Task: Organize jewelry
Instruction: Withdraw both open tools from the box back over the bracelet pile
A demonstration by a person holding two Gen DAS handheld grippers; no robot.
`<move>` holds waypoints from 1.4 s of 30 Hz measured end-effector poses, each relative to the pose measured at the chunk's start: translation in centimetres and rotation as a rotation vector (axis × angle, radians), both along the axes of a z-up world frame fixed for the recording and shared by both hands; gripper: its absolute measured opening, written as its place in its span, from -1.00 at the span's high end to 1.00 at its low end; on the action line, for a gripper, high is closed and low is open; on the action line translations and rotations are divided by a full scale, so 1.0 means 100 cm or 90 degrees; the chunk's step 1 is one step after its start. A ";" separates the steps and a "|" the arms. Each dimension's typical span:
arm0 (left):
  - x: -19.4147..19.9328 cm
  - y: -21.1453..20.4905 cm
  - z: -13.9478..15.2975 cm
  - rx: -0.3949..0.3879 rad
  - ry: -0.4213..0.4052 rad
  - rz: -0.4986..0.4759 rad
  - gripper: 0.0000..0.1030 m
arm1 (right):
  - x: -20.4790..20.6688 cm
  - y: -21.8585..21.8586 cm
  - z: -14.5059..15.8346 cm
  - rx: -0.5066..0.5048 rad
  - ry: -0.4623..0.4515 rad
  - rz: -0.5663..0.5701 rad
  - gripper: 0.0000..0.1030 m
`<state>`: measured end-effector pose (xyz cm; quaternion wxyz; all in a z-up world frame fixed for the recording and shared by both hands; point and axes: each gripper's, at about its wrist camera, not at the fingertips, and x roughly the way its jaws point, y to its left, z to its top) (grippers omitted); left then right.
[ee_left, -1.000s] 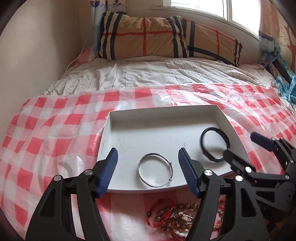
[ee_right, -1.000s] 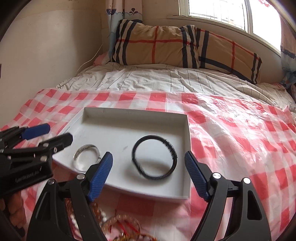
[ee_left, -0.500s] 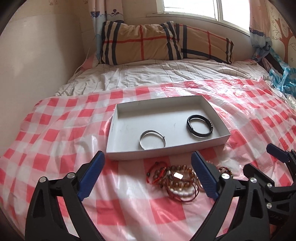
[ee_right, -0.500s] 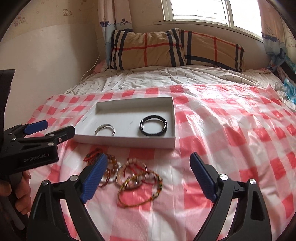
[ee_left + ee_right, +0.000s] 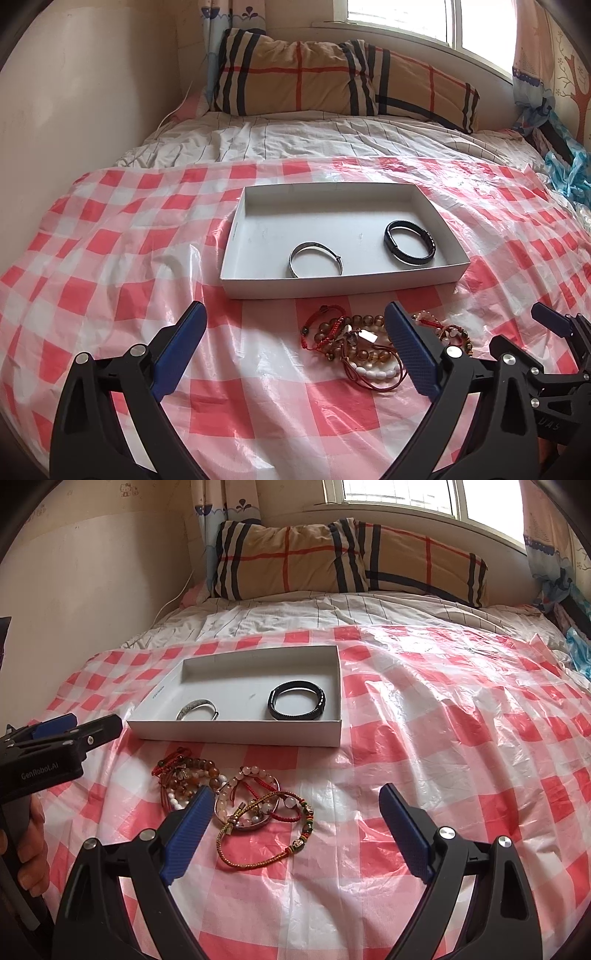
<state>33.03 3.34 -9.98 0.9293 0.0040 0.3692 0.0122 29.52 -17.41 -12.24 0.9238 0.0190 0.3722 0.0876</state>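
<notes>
A shallow white box (image 5: 258,284) (image 5: 236,733) lies on the red-checked sheet. Inside it rest a silver bangle (image 5: 315,259) (image 5: 197,709) and a black bracelet (image 5: 409,247) (image 5: 297,700). In front of the box lies a tangle of beaded and red-cord bracelets (image 5: 362,347) (image 5: 236,797). My left gripper (image 5: 295,343) hovers open just short of the pile, nothing between its fingers. My right gripper (image 5: 295,827) is open above the right part of the pile, holding nothing. Each gripper shows at the edge of the other's view.
A red-and-white checked plastic sheet (image 5: 110,258) covers the bed. A plaid pillow (image 5: 332,77) lies at the head under the window. A wall runs along the left side. Blue plastic (image 5: 569,173) sits at the far right edge. A hand (image 5: 26,842) grips the left tool.
Both grippers have pulled back from over the box and opened wider. The bangle and black bracelet stay in the box. The bracelet pile has come into full view.
</notes>
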 end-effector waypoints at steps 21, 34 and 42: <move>0.017 0.013 -0.020 0.047 0.071 -0.004 -0.81 | 0.007 0.016 -0.023 -0.049 0.074 0.047 -0.69; 0.013 -0.015 -0.034 0.112 0.097 -0.076 -0.81 | 0.021 0.030 -0.052 -0.174 0.128 0.040 -0.69; 0.015 -0.026 -0.049 0.125 0.124 -0.105 -0.81 | -0.007 0.020 -0.053 -0.170 0.197 0.088 -0.69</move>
